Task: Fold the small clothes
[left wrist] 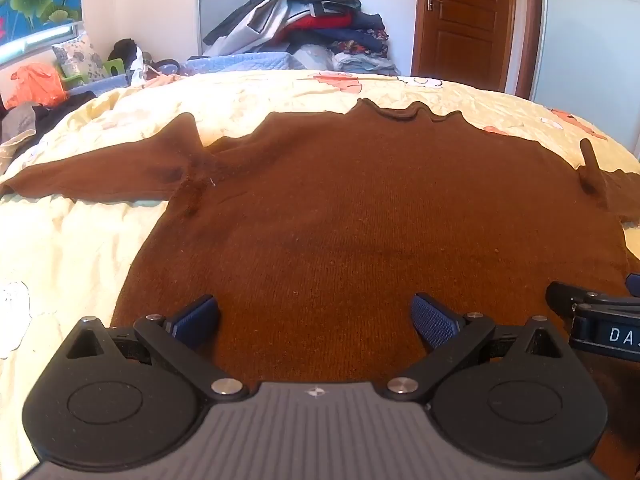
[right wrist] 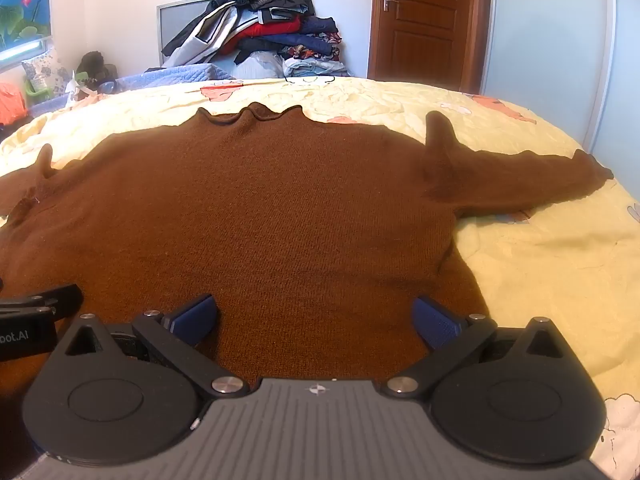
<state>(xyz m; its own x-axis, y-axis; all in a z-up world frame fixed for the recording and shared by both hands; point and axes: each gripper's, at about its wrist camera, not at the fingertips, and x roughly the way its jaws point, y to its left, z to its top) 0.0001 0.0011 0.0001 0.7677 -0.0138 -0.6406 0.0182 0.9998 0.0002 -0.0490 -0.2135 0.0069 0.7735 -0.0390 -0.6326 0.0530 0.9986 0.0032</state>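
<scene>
A bed (left wrist: 72, 240) with a yellow quilt carries the brown sweater (left wrist: 360, 220), spread flat, collar at the far side, sleeves out left and right. The left gripper (left wrist: 316, 320) and right gripper (right wrist: 316, 320) are held over the near hem, jaws wide apart and empty. A single knit layer might be pinched, so the fold could drag unevenly.

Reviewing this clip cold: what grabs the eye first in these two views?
A brown sweater dominates, spread flat with sleeves out on the yellow bedspread. Both grippers, left and right, hover open over its near hem. Behind the bed, a heap of clothes stands against the wall beside a wooden door.
</scene>
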